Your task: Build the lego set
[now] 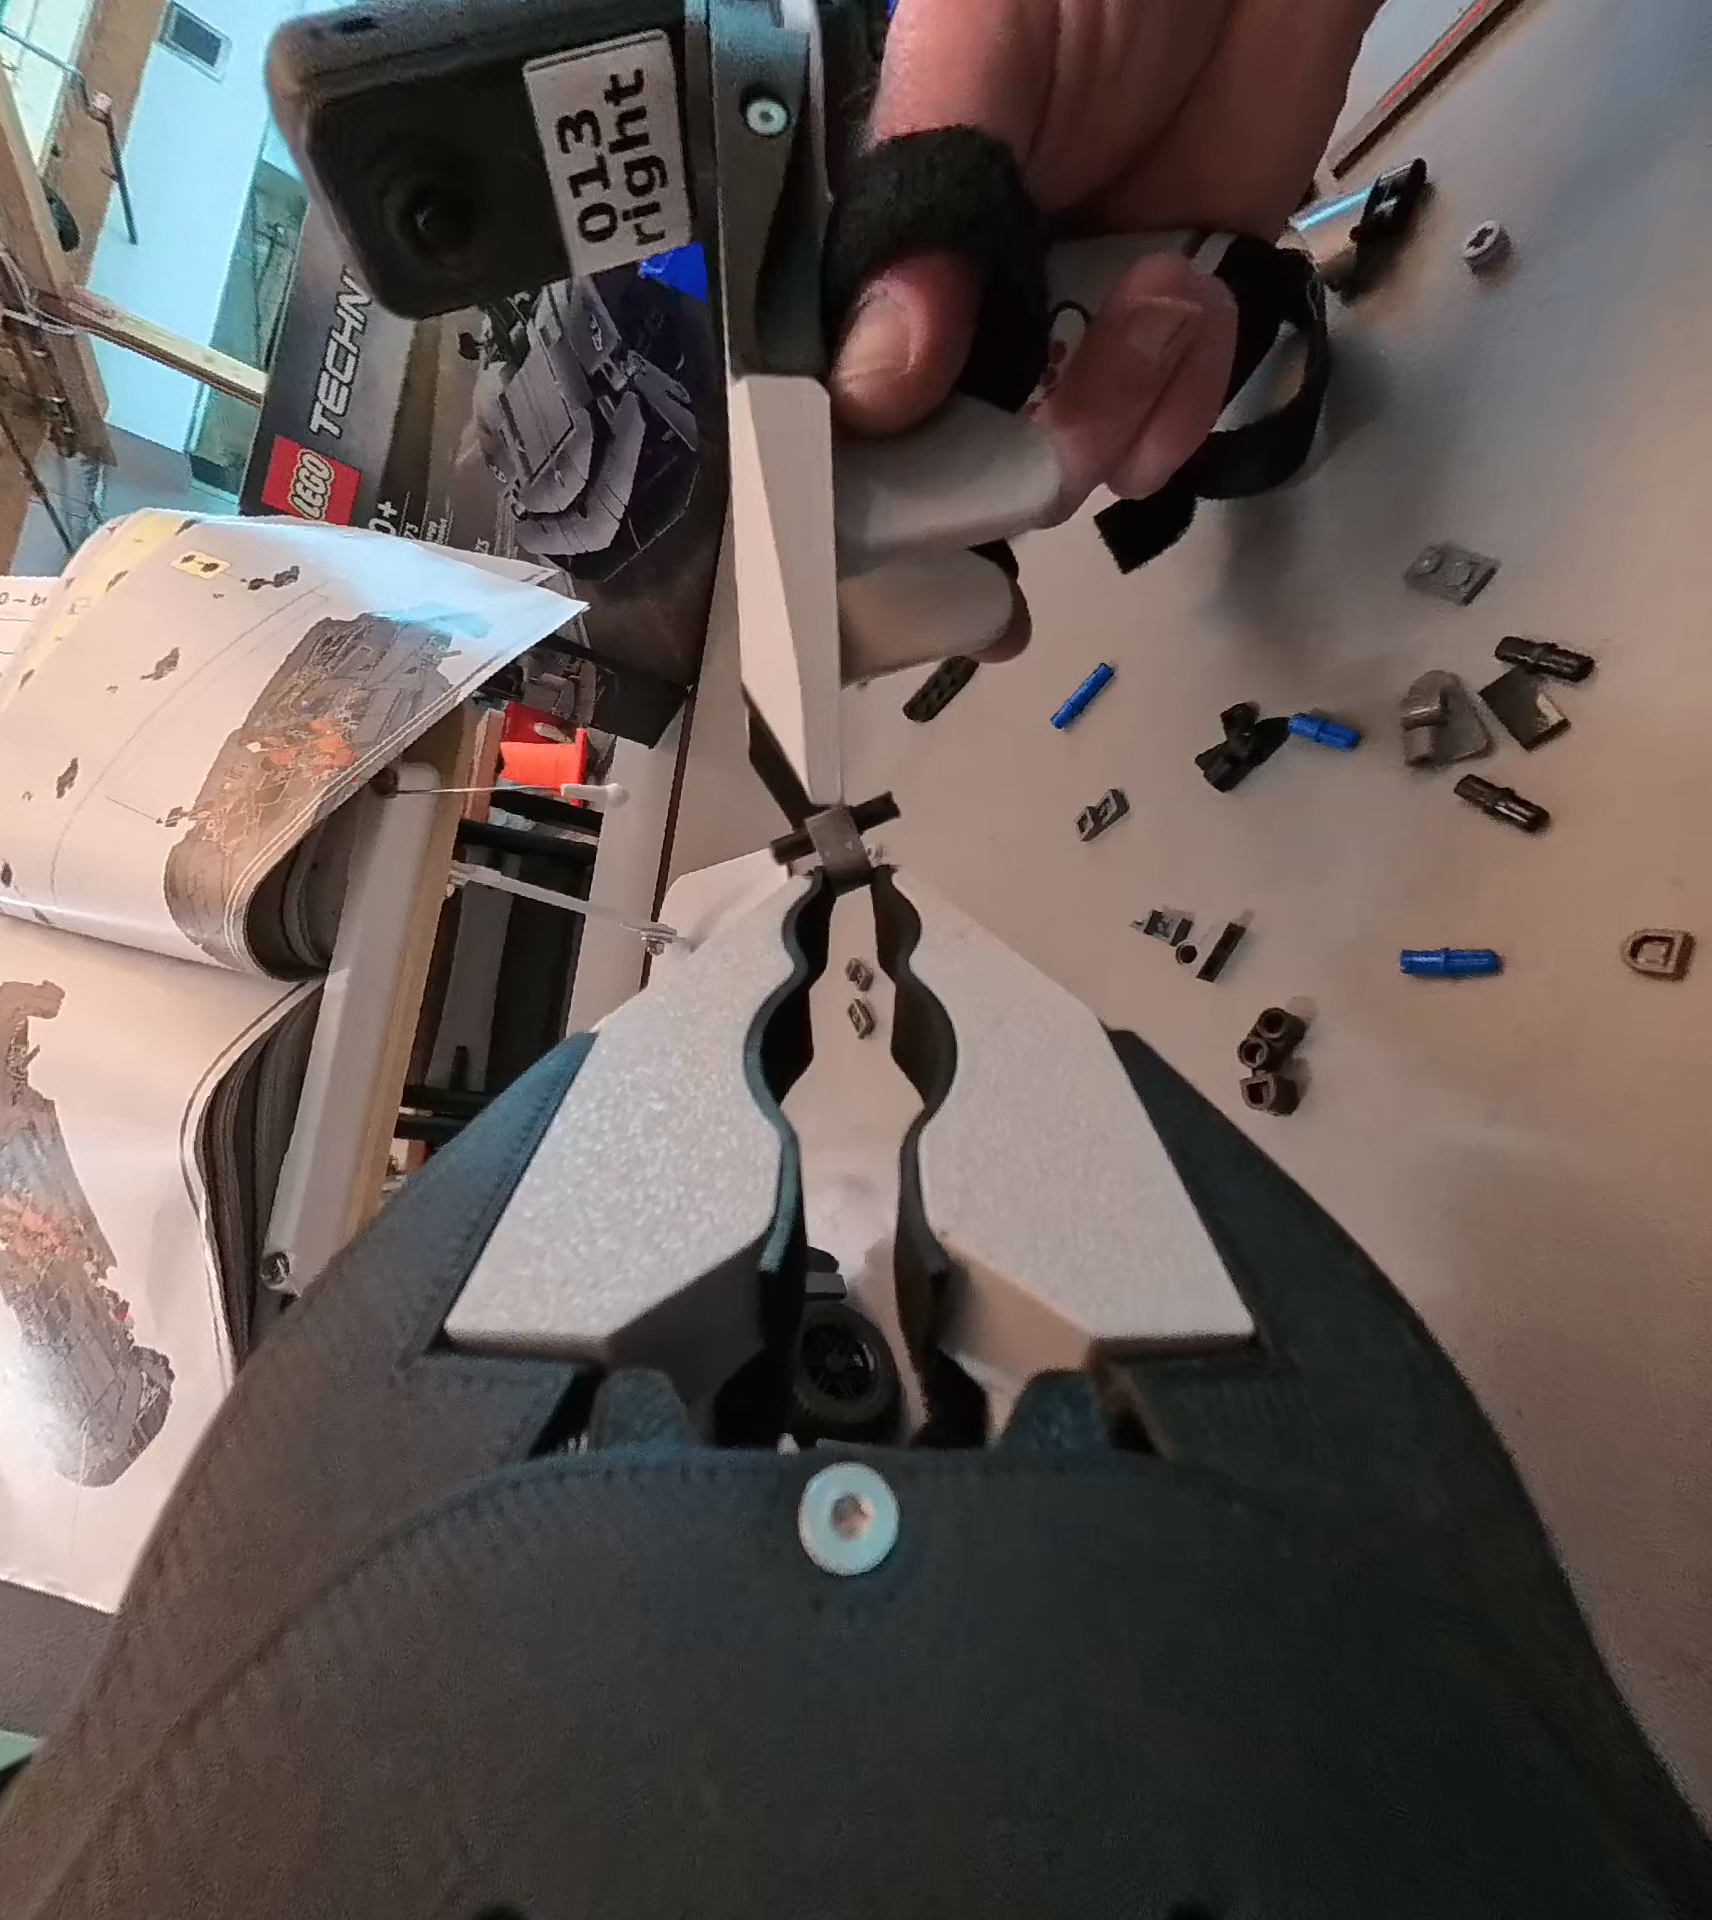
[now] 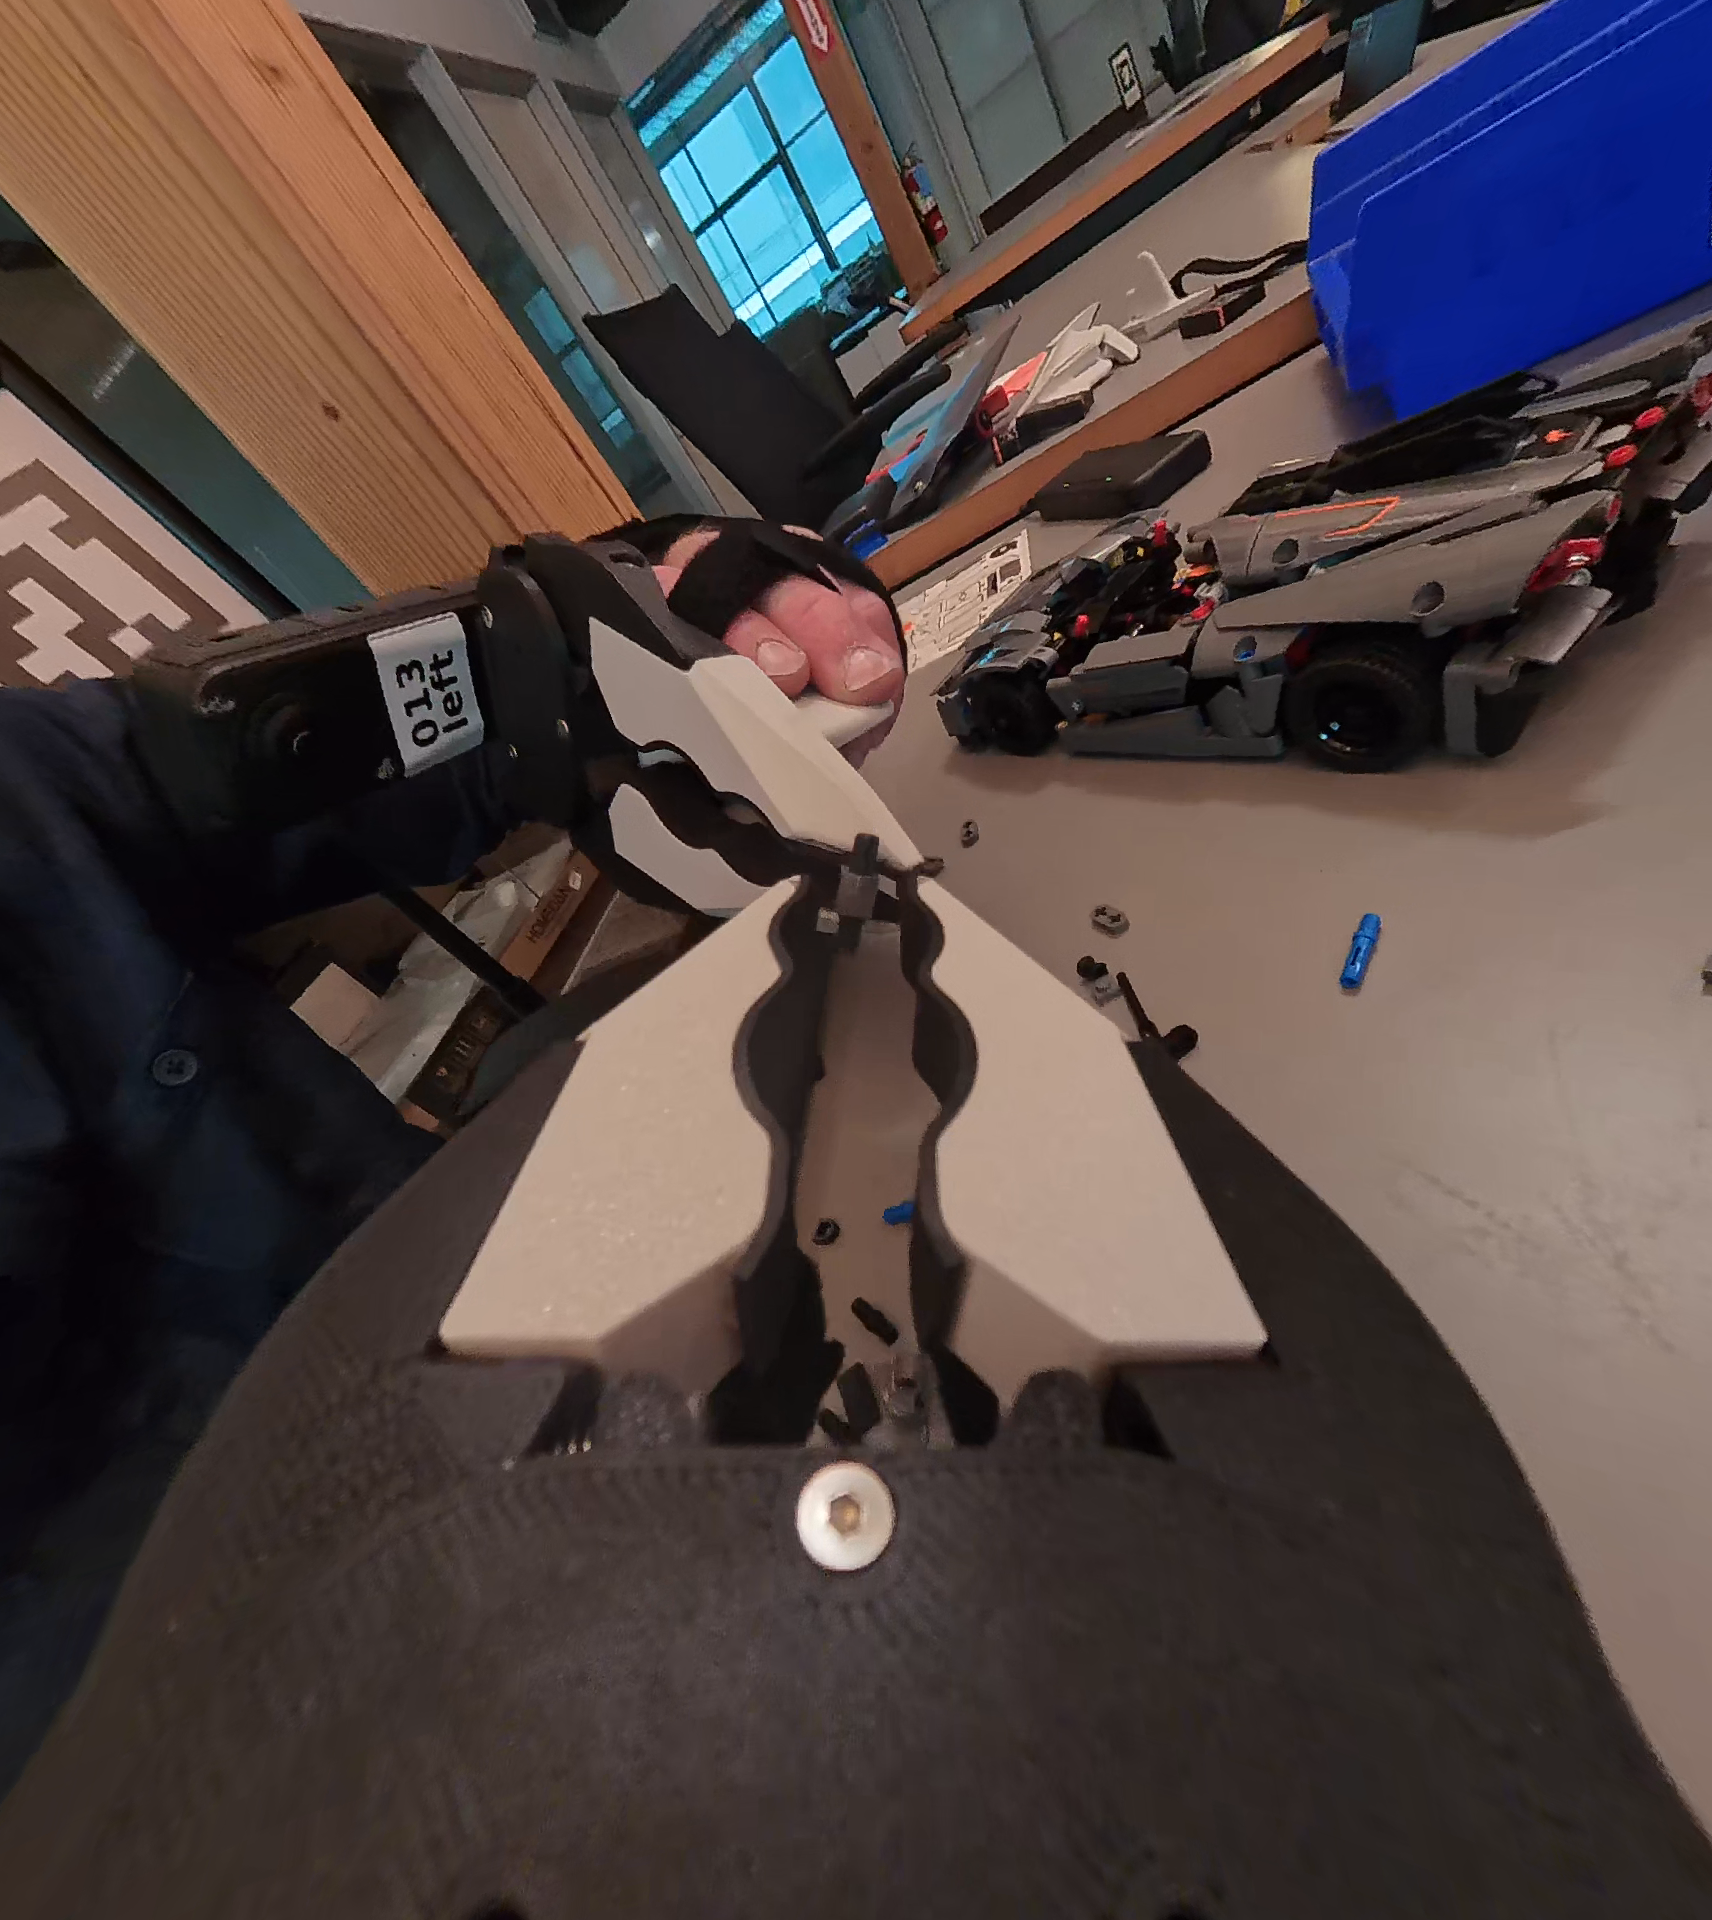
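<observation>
Lego connector (image 1: 836, 836), small grey piece with a black axle through it, sits pinched at the left gripper (image 1: 844, 883) tips, right gripper (image 2: 857, 894) tips nipped on it too from the opposite side; likely a two-handed press-fit in mid-air above the table (image 1: 1454, 1299). Both nearly closed, tip to tip. Loose pins (image 1: 1449, 961) lie beyond the tips; finished car model (image 2: 1351, 613) sits ahead-right of the right gripper.
</observation>
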`<state>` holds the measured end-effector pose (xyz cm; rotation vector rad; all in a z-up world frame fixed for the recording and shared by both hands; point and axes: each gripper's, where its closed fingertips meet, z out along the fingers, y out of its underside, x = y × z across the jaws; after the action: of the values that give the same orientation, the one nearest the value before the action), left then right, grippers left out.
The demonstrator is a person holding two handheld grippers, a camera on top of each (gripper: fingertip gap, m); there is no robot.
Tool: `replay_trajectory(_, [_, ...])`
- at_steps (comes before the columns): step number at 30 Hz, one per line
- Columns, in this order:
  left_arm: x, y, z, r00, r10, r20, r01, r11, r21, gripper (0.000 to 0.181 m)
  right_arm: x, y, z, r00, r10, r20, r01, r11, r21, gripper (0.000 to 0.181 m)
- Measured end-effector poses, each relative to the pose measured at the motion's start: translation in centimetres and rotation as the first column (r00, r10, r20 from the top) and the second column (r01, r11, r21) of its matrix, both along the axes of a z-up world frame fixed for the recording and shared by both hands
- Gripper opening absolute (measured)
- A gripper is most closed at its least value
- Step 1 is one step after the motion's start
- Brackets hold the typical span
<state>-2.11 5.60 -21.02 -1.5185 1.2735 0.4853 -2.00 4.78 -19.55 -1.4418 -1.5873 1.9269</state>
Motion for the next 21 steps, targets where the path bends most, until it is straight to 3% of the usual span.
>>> replay_trajectory(12, [-0.2, -0.7, -3.2, 0.980, -0.072, -0.188, 0.056, 0.994, -0.090, 0.006, -0.4, -0.9, -3.2, 0.996, -0.016, 0.091, -0.007, 0.968, 0.249, 0.004])
replay_trajectory(21, [-0.8, -1.3, -5.1, 0.968, -0.107, -0.228, 0.073, 0.985, -0.154, 0.007, -0.9, -1.4, -5.1, 0.990, -0.033, 0.139, -0.019, 0.936, 0.352, 0.004])
